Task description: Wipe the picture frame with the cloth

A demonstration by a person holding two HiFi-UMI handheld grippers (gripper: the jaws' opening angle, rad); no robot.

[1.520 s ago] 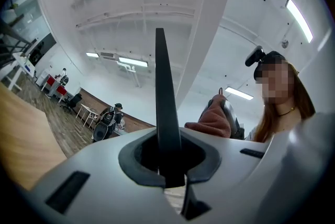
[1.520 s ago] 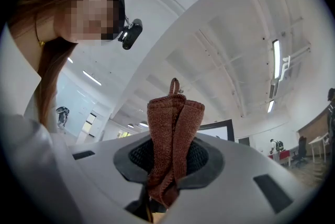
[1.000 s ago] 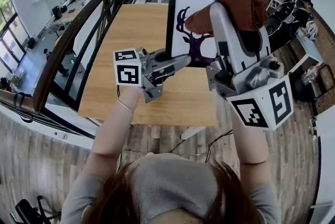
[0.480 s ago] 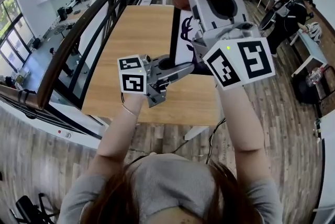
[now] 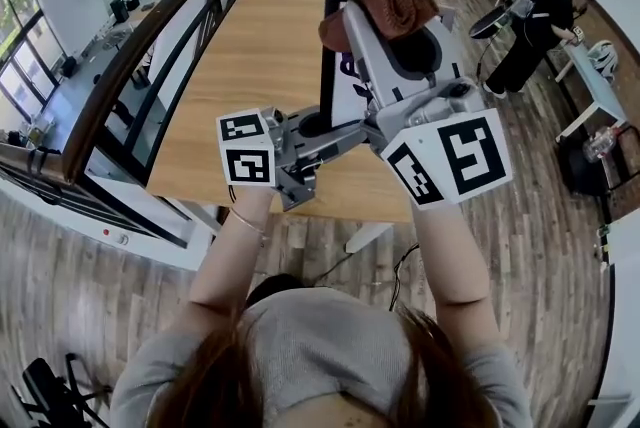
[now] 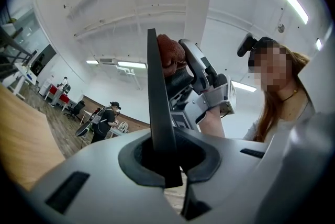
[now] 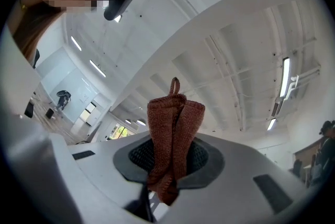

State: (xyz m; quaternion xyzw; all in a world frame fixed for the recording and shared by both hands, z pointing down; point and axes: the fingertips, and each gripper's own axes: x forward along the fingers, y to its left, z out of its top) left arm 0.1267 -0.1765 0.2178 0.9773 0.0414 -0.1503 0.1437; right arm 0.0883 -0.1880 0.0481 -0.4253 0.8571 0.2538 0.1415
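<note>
The black picture frame (image 5: pixel 328 66) with a white deer print stands upright over the wooden table (image 5: pixel 250 66). My left gripper (image 5: pixel 345 126) is shut on its lower edge. In the left gripper view the frame's edge (image 6: pixel 157 113) rises straight up from between the jaws of the left gripper (image 6: pixel 168 168). My right gripper (image 5: pixel 392 34) is shut on a bunched brown cloth (image 5: pixel 395 1) and held in front of the picture, hiding most of it. The cloth (image 7: pixel 172 136) stands up out of the right gripper (image 7: pixel 166 168). The left gripper view also catches the cloth (image 6: pixel 170 53) beside the frame.
A dark railing (image 5: pixel 150 46) runs along the table's left side. A person (image 5: pixel 540 26) stands by desks at the far right. Wood flooring (image 5: pixel 330 256) lies below the table's near edge.
The right gripper with the cloth has swung left across the front of the picture, up and then down a little. The left gripper keeps its hold on the frame and has sunk slightly.
</note>
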